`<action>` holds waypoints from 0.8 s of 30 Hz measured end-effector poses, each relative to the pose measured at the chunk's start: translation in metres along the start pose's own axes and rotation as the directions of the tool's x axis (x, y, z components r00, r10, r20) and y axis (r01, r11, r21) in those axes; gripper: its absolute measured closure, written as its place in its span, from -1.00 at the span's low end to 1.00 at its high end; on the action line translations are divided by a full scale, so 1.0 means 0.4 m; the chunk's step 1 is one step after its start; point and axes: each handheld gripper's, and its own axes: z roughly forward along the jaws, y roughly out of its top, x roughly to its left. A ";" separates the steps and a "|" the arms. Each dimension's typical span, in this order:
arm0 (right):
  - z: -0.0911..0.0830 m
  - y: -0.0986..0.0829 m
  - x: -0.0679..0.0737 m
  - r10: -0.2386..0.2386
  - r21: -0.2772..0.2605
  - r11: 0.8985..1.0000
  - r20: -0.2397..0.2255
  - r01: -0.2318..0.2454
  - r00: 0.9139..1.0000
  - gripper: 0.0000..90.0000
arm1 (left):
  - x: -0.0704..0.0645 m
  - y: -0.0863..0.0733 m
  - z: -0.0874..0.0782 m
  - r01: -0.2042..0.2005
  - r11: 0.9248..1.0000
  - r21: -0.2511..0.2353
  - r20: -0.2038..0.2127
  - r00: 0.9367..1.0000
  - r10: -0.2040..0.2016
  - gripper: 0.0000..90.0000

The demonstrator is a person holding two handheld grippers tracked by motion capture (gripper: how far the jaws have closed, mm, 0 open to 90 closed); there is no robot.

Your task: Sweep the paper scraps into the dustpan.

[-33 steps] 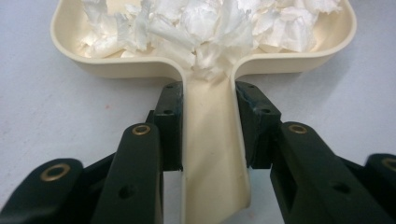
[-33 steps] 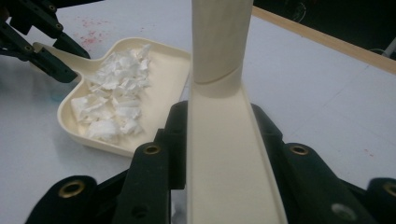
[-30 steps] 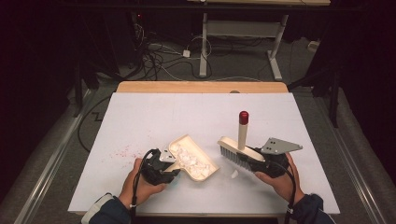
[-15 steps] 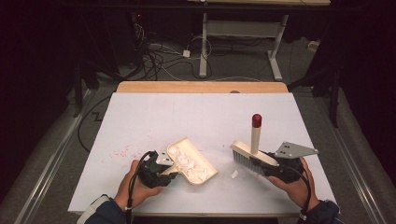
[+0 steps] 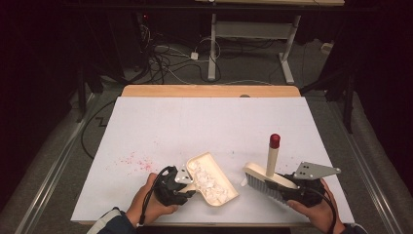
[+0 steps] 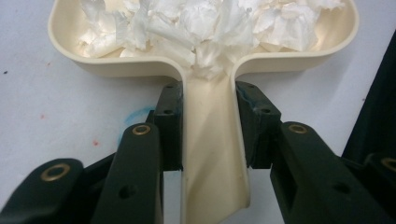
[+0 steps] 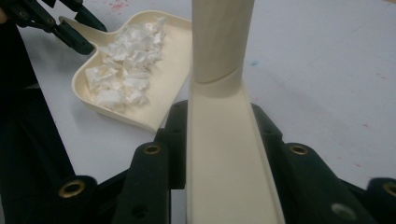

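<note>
A cream dustpan (image 5: 214,181) lies on the white table near the front edge, filled with white paper scraps (image 6: 205,25). My left gripper (image 5: 187,184) is shut on the dustpan's handle (image 6: 212,149), jaws pressed against both sides. To the right, a cream hand brush (image 5: 267,181) with dark bristles and an upright handle tipped in red (image 5: 274,140) rests on the table. My right gripper (image 5: 294,187) is shut on the brush's back (image 7: 229,158). In the right gripper view the dustpan (image 7: 140,70) lies ahead to the left, apart from the brush.
Faint red specks (image 5: 131,160) mark the table left of the dustpan. A wooden strip (image 5: 209,91) runs along the far table edge. Cables (image 5: 165,53) and a desk frame (image 5: 253,39) stand on the floor beyond. A small white scrap (image 5: 240,182) lies between dustpan and brush.
The brush and my right gripper have moved to the right, away from the dustpan. The dustpan and left gripper have stayed nearly still.
</note>
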 end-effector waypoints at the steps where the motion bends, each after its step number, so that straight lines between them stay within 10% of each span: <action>1: 0.007 0.001 0.003 -0.002 0.000 1.000 -0.006 0.002 1.000 0.50 | -0.002 0.002 0.003 -0.003 1.000 0.001 -0.002 1.000 0.003 0.41; 13: 0.081 0.037 0.053 -0.062 -0.066 0.996 -0.075 0.057 0.995 0.50 | -0.010 0.017 0.029 -0.022 1.000 0.013 0.005 1.000 0.022 0.41; 24: 0.048 0.046 0.043 -0.070 -0.155 0.986 -0.070 0.058 0.995 0.50 | -0.006 0.016 0.029 -0.022 1.000 0.013 0.010 1.000 0.022 0.41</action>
